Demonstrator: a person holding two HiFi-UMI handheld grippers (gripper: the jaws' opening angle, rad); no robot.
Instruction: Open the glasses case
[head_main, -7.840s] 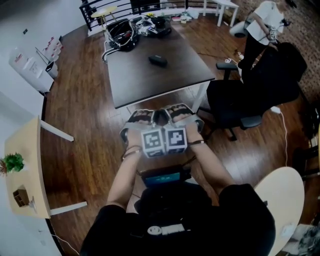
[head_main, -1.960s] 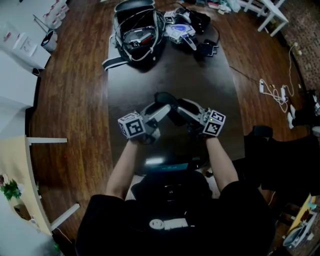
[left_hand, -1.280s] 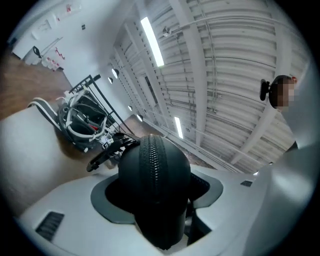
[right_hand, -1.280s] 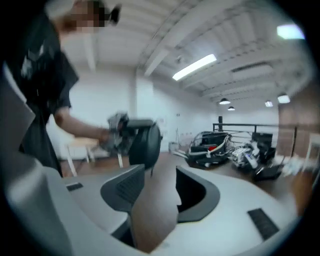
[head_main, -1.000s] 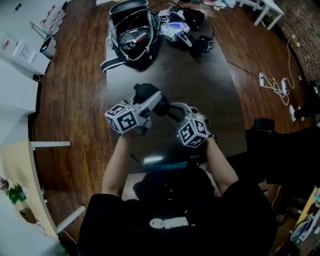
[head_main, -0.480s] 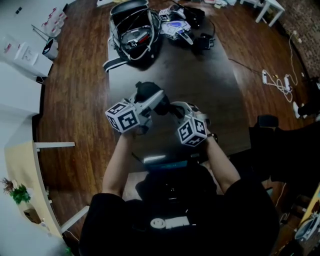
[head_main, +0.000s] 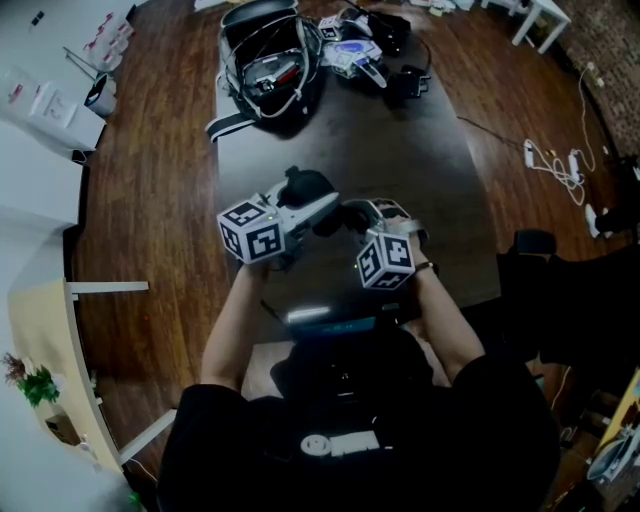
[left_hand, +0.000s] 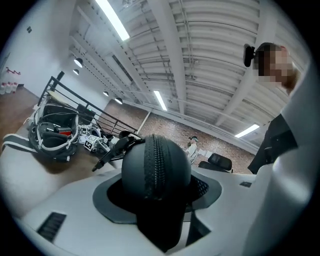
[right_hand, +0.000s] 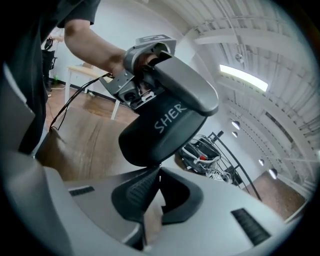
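Dark glasses case (head_main: 305, 188), zipped (held aloft)

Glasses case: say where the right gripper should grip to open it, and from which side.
Grip the zipper by its pull, not the shell. The case is smooth and rounded, clamped across its sides by the left gripper, so only the seam over its free end offers purchase. Come in at that end, along the seam; the shut right gripper sits there.

Glasses case (left_hand: 156, 170) is matte black with ribbed zip seam and white lettering; left gripper (left_hand: 156, 186) and right gripper (right_hand: 160, 171) pale grey, dark grey ribbed pads (right_hand: 138, 192); cubes (head_main: 252, 228) white with black square markers; table (head_main: 400, 140) near-black, floor (head_main: 150, 180) red-brown wood planks along the frame's left.
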